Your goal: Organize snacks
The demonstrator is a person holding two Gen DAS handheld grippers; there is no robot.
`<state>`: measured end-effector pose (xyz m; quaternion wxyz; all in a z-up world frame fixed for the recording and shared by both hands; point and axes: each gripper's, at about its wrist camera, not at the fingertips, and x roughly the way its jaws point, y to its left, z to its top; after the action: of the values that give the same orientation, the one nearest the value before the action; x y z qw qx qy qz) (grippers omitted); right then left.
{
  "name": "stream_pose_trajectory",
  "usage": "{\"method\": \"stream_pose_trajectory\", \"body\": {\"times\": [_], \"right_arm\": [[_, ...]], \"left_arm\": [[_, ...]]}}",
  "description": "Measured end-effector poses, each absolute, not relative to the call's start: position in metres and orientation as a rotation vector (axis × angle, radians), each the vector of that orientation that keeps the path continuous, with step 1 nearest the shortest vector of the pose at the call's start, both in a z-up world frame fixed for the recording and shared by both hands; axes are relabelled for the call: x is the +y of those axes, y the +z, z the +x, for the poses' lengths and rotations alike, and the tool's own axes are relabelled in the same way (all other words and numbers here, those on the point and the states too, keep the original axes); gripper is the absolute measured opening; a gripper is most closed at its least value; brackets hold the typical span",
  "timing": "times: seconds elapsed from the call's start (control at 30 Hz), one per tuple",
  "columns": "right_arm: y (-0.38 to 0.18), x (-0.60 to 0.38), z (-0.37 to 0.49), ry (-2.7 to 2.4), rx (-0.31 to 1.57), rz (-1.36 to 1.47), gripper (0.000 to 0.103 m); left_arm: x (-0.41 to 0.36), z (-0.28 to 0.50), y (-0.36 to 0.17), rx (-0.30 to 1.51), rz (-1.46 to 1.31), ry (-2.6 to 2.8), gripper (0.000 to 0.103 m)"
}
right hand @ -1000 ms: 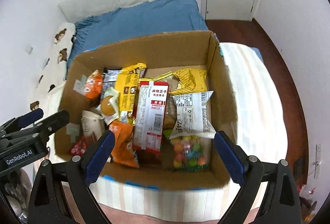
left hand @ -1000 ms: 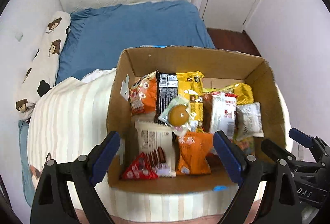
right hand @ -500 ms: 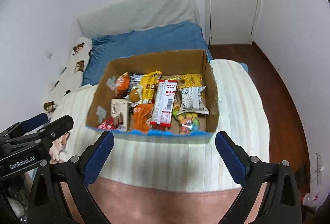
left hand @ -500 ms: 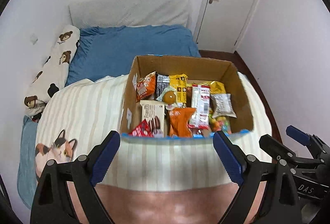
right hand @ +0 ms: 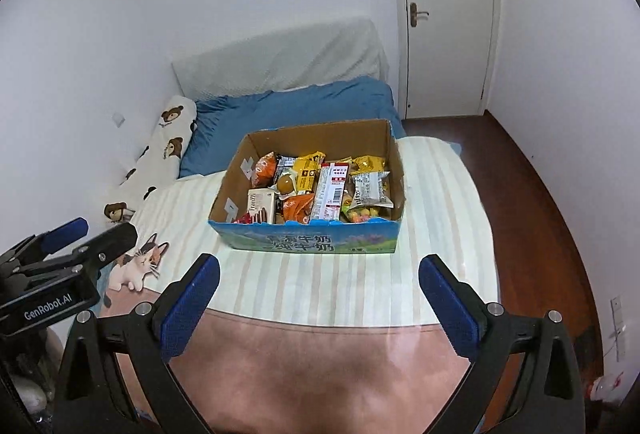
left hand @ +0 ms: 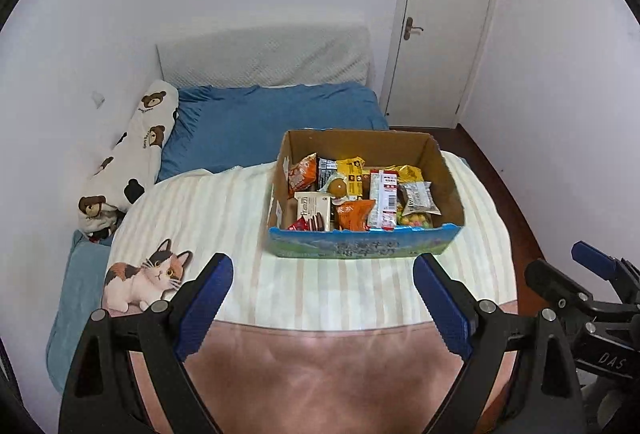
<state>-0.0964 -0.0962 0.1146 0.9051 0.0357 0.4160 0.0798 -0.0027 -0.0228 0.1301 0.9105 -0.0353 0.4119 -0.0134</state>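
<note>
Blue-sheeted bed (left hand: 280, 118) across the far half of the room, from ten to one o'clock in both wrist views, with a grey padded headboard (left hand: 264, 54) behind it and a white door (left hand: 444, 14) at one o'clock. Nearer, a table under a cream striped cloth (left hand: 224, 202) filling the middle ground, printed with a calico cat (left hand: 148, 274) at eight o'clock in the left wrist view and edged by a pinkish band at six. Along the wall at nine to ten o'clock, a long white bolster with bear prints (left hand: 132, 158). Open cardboard box (left hand: 360, 142) resting on the cloth just right of centre in the left view, dead centre in the right view (right hand: 312, 138), its near wall printed blue and green. Packed inside: snack packets (left hand: 360, 194), among them an orange bag (left hand: 302, 174) at the box's eleven o'clock corner, a white biscuit pack (left hand: 314, 212) at seven, a red-and-white bar wrapper (left hand: 382, 200) upright near the middle, and a pouch of coloured sweets (left hand: 416, 221) at five. Left gripper (left hand: 323, 296) spread wide and holding nothing, short of the box at six o'clock. Right gripper (right hand: 319, 298) likewise gaping and empty, also at six o'clock, clear of the box. Each tool visible at the other view's edge.
</note>
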Motion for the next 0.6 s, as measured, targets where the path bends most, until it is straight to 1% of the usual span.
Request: {"method": "stream_pose_trajectory", "body": {"times": [0.23,0.47,0.5,0.53,0.6], "right_arm": [[0.140,-0.098,-0.133,0.169,0.807,0.072,0.102],[0.148,-0.098,-0.147,0.166,0.784,0.064,0.102],[0.148,-0.098,-0.146,0.164,0.782,0.061,0.102],[0.148,-0.097,-0.146,0.160,0.781,0.057,0.103],[0.146,-0.097,-0.143,0.145,0.775,0.049,0.103]], "left_arm": [[-0.025,-0.031,0.141,0.834,-0.060,-0.025,0.092],[-0.024,-0.037,0.142,0.815,-0.054,-0.004,0.093],[-0.024,-0.035,0.141,0.814,-0.047,0.002,0.101],[-0.024,-0.036,0.141,0.811,-0.044,0.005,0.103],[-0.025,-0.033,0.138,0.800,-0.035,0.018,0.103]]}}
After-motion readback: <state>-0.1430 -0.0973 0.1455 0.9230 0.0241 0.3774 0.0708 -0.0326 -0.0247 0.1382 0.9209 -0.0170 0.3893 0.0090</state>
